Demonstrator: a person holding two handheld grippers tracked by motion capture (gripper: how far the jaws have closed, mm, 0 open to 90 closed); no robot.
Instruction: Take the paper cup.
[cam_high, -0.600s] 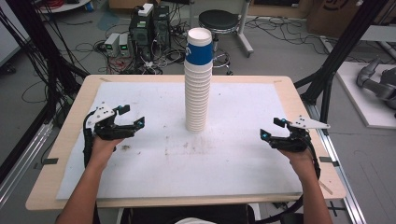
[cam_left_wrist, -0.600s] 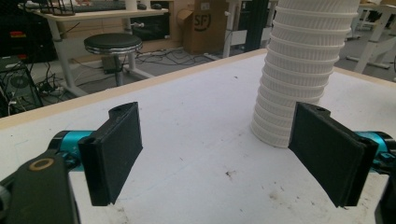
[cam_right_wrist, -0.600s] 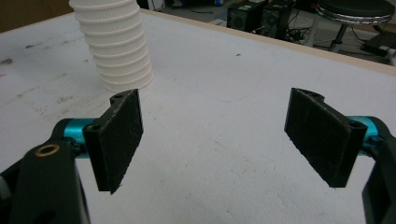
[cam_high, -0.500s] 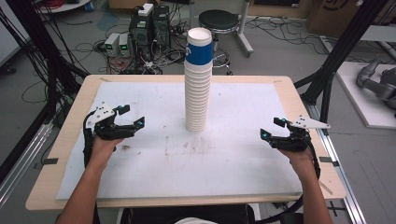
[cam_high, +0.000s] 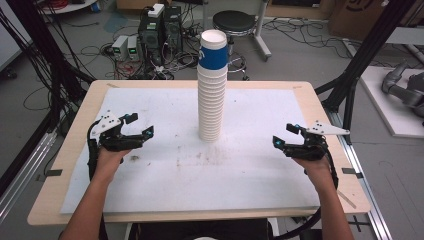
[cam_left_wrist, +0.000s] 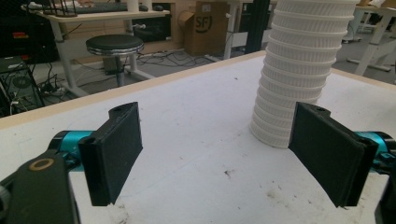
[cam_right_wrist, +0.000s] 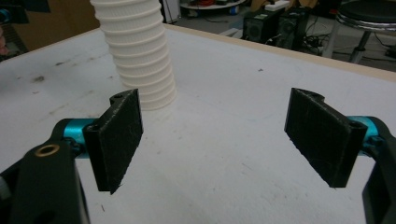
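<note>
A tall cup stack (cam_high: 211, 90) stands upright on the table (cam_high: 260, 170) toward twelve o'clock – the left gripper (cam_high: 141, 131) at nine and right gripper (cam_high: 284, 136) at three both spread wide, empty, well apart from it

A cardboard box (cam_left_wrist: 208, 24) on the floor beyond the table, toward 12 o'clock in the left gripper view, carries the letters "SF" inside a printed ring. Nothing else is legible.

Wood table (cam_high: 320, 107) w/ white sheet (cam_high: 260, 165), cup stack (cam_high: 211, 95)
</note>
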